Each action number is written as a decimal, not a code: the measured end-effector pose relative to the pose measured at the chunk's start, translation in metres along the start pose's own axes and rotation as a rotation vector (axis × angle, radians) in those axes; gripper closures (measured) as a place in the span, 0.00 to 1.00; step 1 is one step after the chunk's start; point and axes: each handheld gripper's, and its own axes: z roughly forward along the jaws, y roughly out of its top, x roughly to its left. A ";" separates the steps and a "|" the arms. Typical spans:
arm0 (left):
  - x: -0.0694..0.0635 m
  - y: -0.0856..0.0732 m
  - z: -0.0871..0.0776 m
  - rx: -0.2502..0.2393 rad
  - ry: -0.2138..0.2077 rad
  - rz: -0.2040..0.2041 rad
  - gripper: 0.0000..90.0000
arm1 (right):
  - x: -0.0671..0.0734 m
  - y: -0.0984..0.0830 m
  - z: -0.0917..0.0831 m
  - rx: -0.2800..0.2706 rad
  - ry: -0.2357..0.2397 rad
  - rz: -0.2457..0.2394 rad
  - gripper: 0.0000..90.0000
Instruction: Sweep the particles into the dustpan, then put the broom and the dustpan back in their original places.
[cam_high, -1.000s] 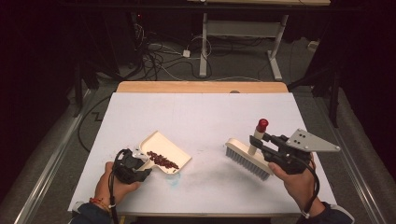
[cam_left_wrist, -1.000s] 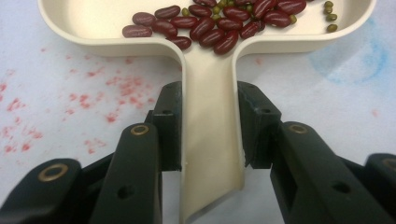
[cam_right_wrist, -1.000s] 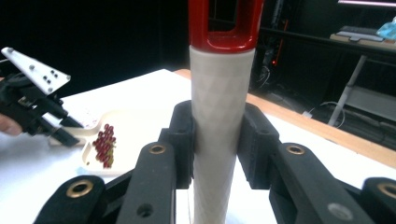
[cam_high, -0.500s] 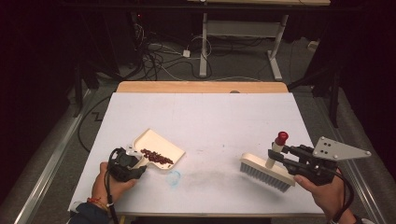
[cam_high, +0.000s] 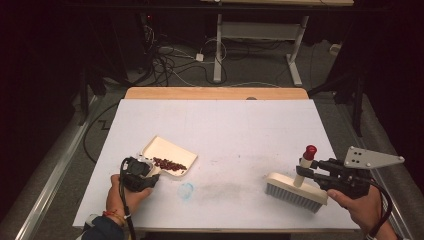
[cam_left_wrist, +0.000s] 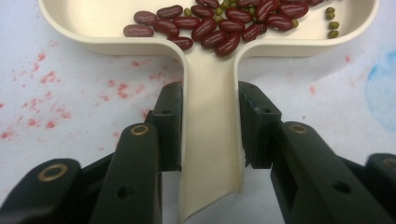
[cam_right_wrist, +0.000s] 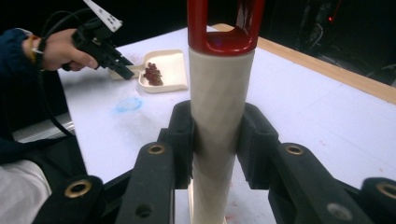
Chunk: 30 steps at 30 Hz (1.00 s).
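Cream dustpan (cam_left_wrist: 212, 70) holds red beans (cam_left_wrist: 219, 23) and green peas (cam_left_wrist: 332, 28).

White table top (cam_high: 240, 125) with a bare wooden strip (cam_high: 215, 93) along its far edge; faint blue smudge (cam_high: 185, 190) and grey scuffing on the near part. Room beyond is dark, lit mostly over the table. Grey floor (cam_high: 260, 65) behind, with a tangle of black cables (cam_high: 165, 55) and one white cable running across. White metal legs of a second desk (cam_high: 255, 35) at the back. Metal rail (cam_high: 50, 170) along the left side, possibly a frame, too dim to tell.
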 end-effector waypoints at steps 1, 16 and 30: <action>0.000 0.000 0.000 0.000 0.000 0.000 0.69 | 0.000 0.000 0.000 0.000 0.000 0.000 0.77; -0.032 -0.006 -0.007 -0.059 -0.068 0.139 0.44 | -0.050 0.016 0.041 0.051 -0.014 0.076 0.75; -0.025 -0.021 -0.026 -0.297 0.000 0.330 0.23 | -0.093 0.013 0.086 0.110 -0.132 0.171 0.70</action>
